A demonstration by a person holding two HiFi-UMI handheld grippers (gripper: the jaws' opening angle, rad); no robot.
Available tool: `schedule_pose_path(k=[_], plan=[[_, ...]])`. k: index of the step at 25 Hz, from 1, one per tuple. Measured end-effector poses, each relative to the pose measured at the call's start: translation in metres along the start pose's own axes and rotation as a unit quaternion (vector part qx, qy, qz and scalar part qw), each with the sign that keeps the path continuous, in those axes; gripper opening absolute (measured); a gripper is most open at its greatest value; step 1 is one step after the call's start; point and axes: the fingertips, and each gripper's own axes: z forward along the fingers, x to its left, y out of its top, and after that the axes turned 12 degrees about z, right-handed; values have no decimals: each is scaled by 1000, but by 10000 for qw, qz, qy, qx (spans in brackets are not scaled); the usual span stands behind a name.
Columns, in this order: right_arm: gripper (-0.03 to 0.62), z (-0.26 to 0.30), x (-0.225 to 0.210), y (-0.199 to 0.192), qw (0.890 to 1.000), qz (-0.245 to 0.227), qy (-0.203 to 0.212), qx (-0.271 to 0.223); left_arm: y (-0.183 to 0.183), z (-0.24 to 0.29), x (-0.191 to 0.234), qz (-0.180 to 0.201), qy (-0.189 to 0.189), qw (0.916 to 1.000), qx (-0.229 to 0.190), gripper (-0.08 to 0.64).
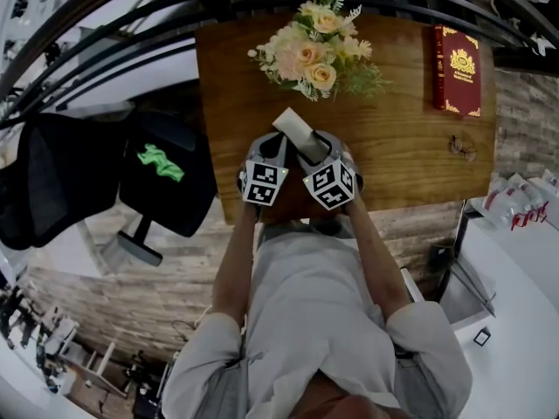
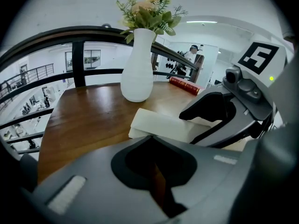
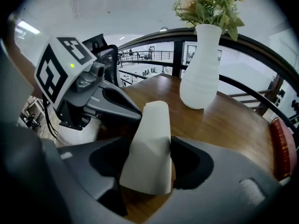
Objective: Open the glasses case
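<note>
A pale, off-white glasses case (image 1: 295, 132) rests on the wooden table (image 1: 402, 138) near its front edge, its far end pointing at the vase. The case (image 3: 150, 148) sits between the jaws of my right gripper (image 3: 149, 146), which close against both of its long sides. In the left gripper view the case (image 2: 161, 125) lies just past my left gripper (image 2: 150, 141), whose jaws stand together with only a thin slit and nothing in it. The right gripper (image 2: 219, 118) straddles the case's near end there. The case's lid looks closed.
A white vase (image 3: 200, 76) of flowers (image 1: 316, 49) stands behind the case. A red book (image 1: 457, 68) lies at the table's far right, a pair of glasses (image 1: 463, 147) in front of it. A black railing (image 2: 56, 36) runs behind the table, a black chair (image 1: 162, 182) to its left.
</note>
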Motion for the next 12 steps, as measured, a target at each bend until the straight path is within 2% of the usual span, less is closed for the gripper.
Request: schedule_pose_path(k=[3,7,12], plan=[[273,-3,0,0,10000,-19,-14,-10,-1,0,1,8,1,10000,6,20],[232,-8,-4,1,9999,38,-145,-85,-1,1,0,11,-27,10000,3,20],[296,-3,-6,3,9995,-57,-306,-79,0,0,1,3,-21,10000,2,20]])
